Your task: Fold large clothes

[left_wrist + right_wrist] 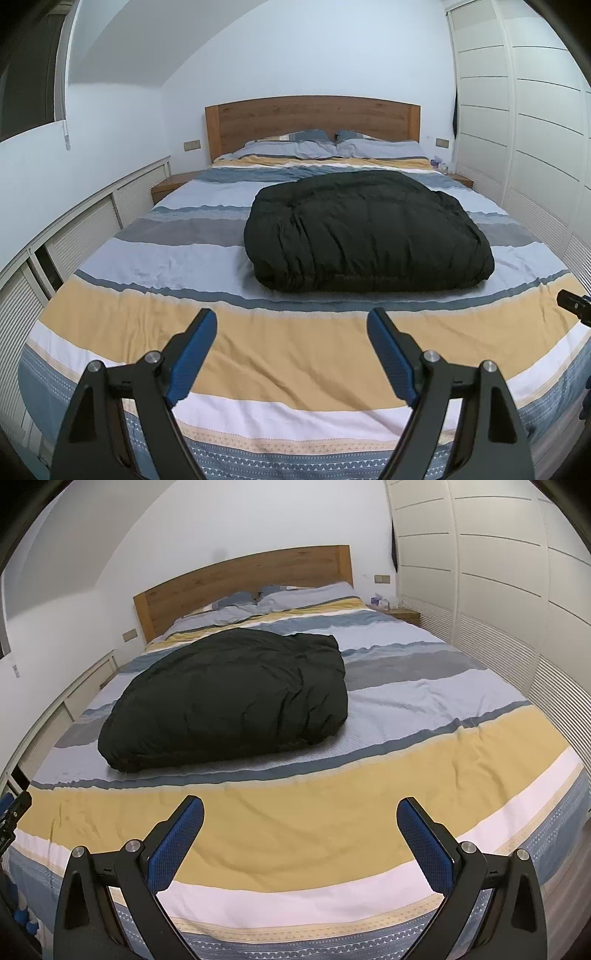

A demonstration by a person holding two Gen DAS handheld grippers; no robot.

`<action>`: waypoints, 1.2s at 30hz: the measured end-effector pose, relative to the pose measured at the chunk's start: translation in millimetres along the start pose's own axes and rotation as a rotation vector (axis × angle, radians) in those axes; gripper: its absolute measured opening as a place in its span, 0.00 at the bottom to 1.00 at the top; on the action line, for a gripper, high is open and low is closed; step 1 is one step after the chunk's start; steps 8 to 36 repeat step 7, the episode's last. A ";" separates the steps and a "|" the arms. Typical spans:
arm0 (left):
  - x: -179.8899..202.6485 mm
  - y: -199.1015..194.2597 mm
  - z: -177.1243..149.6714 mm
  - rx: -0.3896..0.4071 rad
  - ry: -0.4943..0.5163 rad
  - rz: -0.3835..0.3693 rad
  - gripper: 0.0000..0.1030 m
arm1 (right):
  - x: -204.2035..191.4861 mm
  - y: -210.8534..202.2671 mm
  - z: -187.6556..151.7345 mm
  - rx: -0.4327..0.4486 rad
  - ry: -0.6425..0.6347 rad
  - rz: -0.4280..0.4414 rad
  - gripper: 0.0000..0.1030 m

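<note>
A large black puffy garment (365, 230) lies folded into a thick bundle on the middle of the striped bed (280, 347); it also shows in the right wrist view (229, 698). My left gripper (291, 317) is open and empty, above the foot of the bed, well short of the garment. My right gripper (301, 806) is open and empty, also above the foot of the bed (332, 830). The tip of the right gripper shows at the right edge of the left wrist view (574, 304). The left gripper shows at the left edge of the right wrist view (13, 812).
A wooden headboard (314, 118) and two pillows (332, 147) are at the far end. White wardrobes (524, 129) line the right side, low white cabinets (85, 229) the left. Wooden nightstands (404, 614) stand beside the headboard.
</note>
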State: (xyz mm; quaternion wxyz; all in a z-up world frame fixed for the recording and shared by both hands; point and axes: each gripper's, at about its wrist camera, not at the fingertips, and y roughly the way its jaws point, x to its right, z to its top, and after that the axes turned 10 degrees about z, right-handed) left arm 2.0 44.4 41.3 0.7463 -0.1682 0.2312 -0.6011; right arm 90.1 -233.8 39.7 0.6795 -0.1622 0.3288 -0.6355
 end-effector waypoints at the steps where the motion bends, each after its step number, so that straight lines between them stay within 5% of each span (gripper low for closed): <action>1: -0.2 0.4 -0.5 -0.002 0.000 -0.004 0.81 | 1.3 0.2 -0.4 -0.001 0.001 -0.002 0.99; 36: -0.5 3.7 -2.2 -0.016 0.003 -0.017 0.81 | 4.3 0.0 -2.7 -0.002 -0.004 -0.013 0.99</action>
